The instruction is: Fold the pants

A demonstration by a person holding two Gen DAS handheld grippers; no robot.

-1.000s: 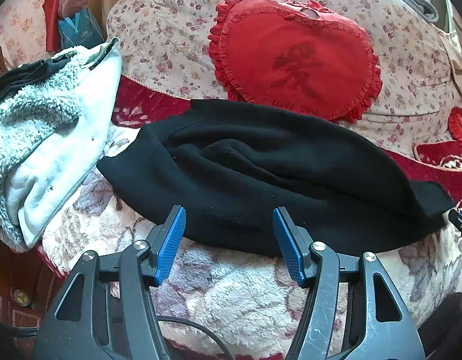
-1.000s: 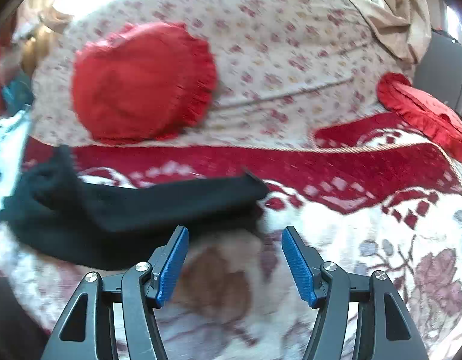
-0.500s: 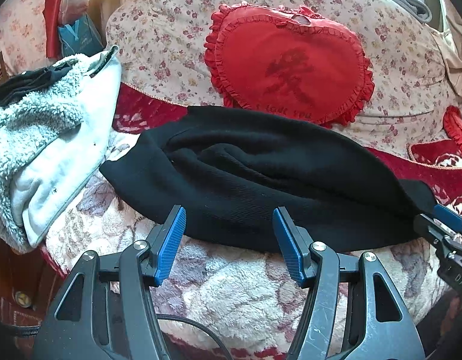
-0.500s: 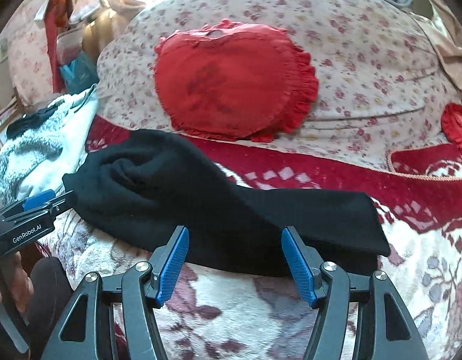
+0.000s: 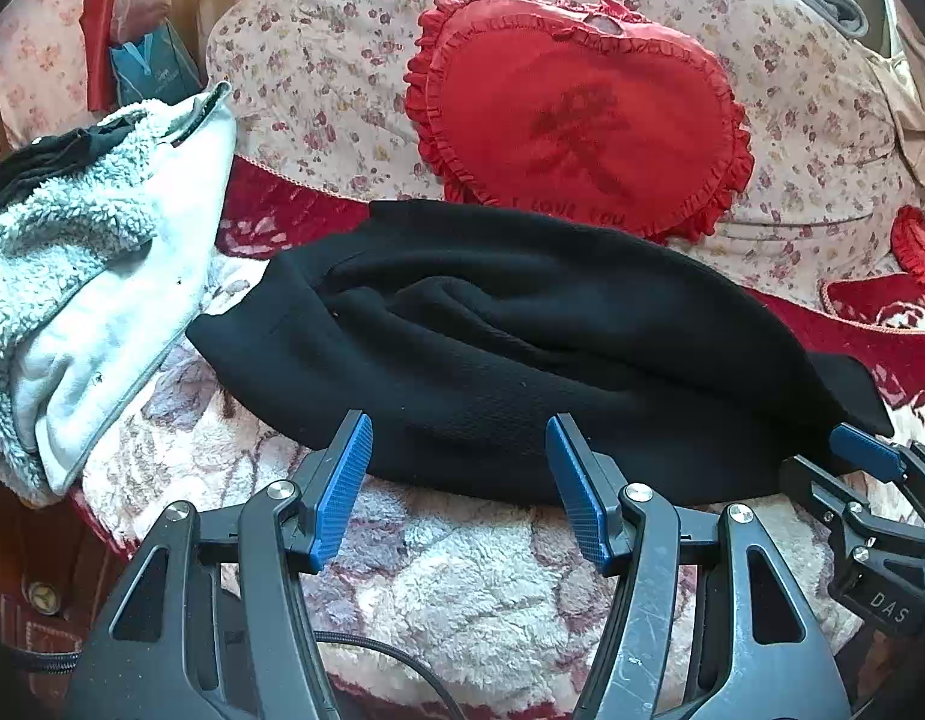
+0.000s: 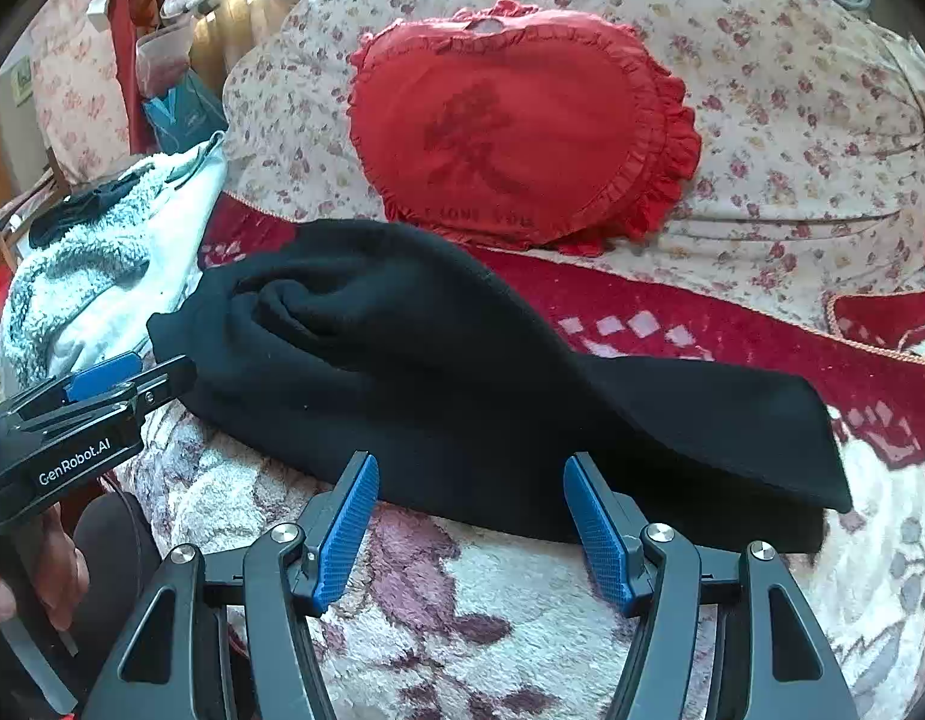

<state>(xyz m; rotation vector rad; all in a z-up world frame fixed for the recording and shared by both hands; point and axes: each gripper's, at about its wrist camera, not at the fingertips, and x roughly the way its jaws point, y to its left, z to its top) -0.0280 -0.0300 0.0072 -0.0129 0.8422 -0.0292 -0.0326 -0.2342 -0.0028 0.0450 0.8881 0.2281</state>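
The black pants lie folded in a long rumpled band across the flowered sofa seat, and they show in the right wrist view too. My left gripper is open and empty, its blue pads just in front of the pants' near edge, toward their left end. My right gripper is open and empty at the near edge, closer to the right end. Each gripper shows in the other's view: the right gripper at the pants' right end, the left gripper at their left end.
A red heart-shaped cushion leans on the flowered backrest behind the pants. A pale fleece jacket is heaped at the left end of the seat. The seat's front edge is just below the grippers.
My right gripper has swung left from the pants' right end to face their middle. My left gripper moved slightly closer to the pants. Both stayed open.
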